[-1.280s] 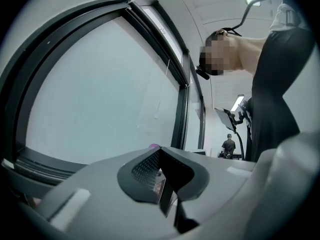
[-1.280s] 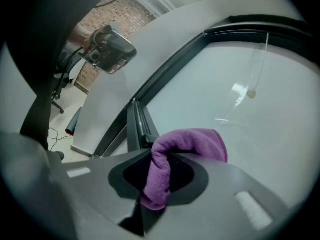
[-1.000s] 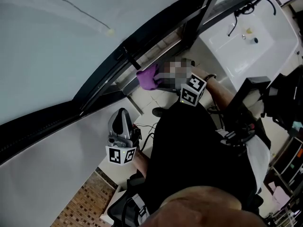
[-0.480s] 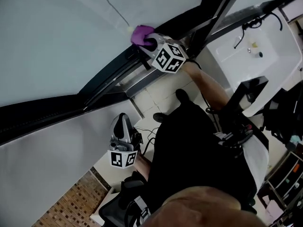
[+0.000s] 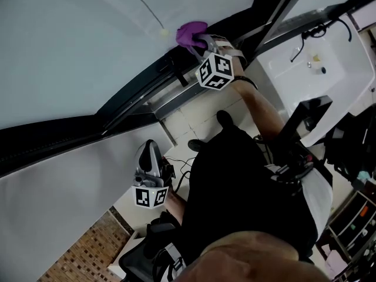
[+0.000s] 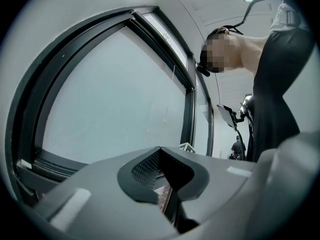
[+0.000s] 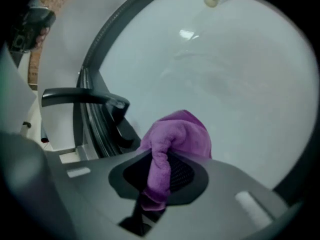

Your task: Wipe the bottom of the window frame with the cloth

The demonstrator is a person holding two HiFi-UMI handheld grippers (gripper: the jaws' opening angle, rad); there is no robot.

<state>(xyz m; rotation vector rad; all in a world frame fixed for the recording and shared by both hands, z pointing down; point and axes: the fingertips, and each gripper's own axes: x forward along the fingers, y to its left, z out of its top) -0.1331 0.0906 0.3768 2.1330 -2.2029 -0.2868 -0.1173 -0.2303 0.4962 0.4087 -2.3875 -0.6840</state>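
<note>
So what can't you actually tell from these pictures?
- Whether the cloth touches the frame: in the right gripper view the cloth itself covers the spot; in the head view it is too small.
- The items on the sink: head view, too small to name.
- The frame's bottom in the left gripper view: the left gripper covers part of it.

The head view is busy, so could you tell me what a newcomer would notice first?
The purple cloth stands out, pinched in the right gripper by the dark window frame at top centre. Lower left, the left gripper hangs shut and empty.
</note>
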